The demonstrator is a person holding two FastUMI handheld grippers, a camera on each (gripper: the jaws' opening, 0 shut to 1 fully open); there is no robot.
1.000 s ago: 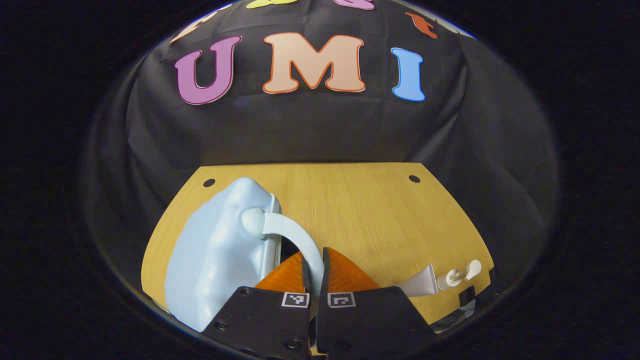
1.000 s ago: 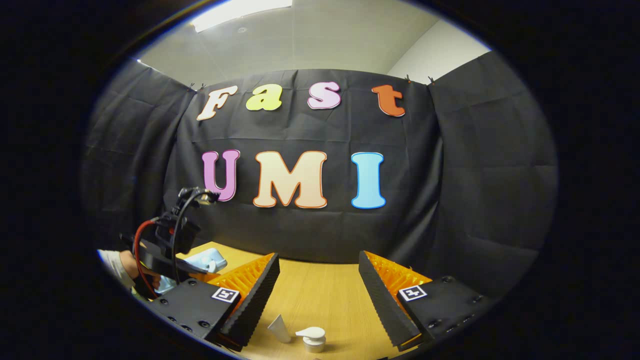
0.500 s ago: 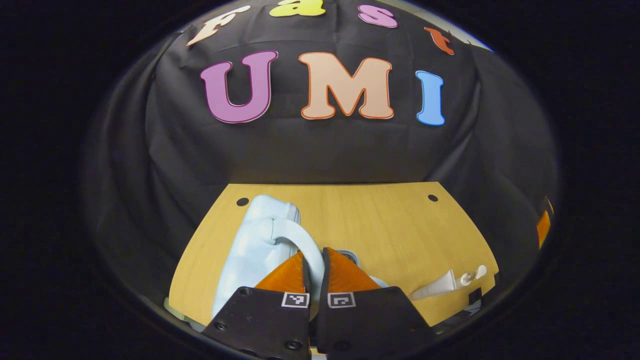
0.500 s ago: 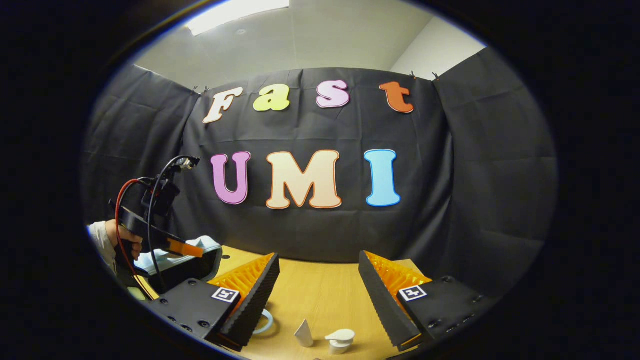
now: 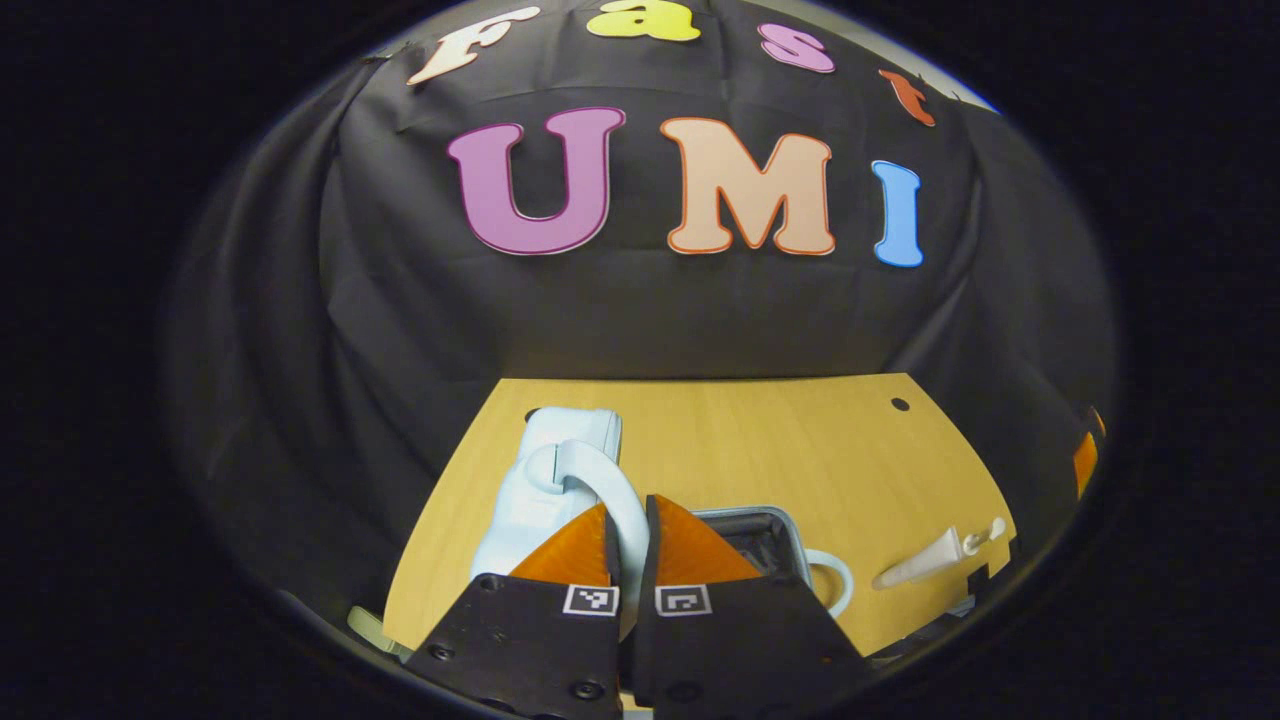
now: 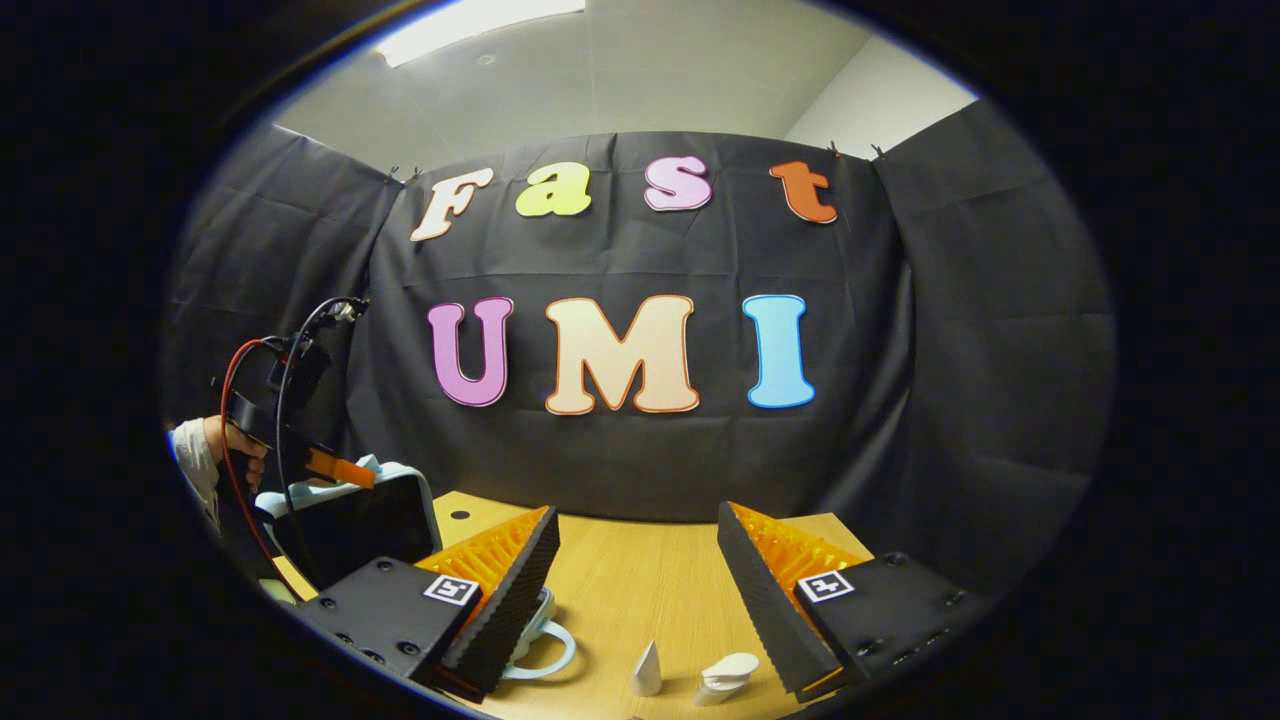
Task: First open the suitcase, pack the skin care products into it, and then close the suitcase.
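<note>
The suitcase lid (image 5: 545, 480) is held up by its handle (image 5: 610, 490) in the left gripper (image 5: 628, 540), so packing can start. The right gripper (image 6: 635, 570) is kept wide above the tube (image 6: 647, 670).

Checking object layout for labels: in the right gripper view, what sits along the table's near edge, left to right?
Raised suitcase lid with the left tongs on it → suitcase handle loop → white tube → pump bottle.

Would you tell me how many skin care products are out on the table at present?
2: a white tube and a pump bottle, side by side on the table ahead of the right gripper; others may be hidden.
</note>
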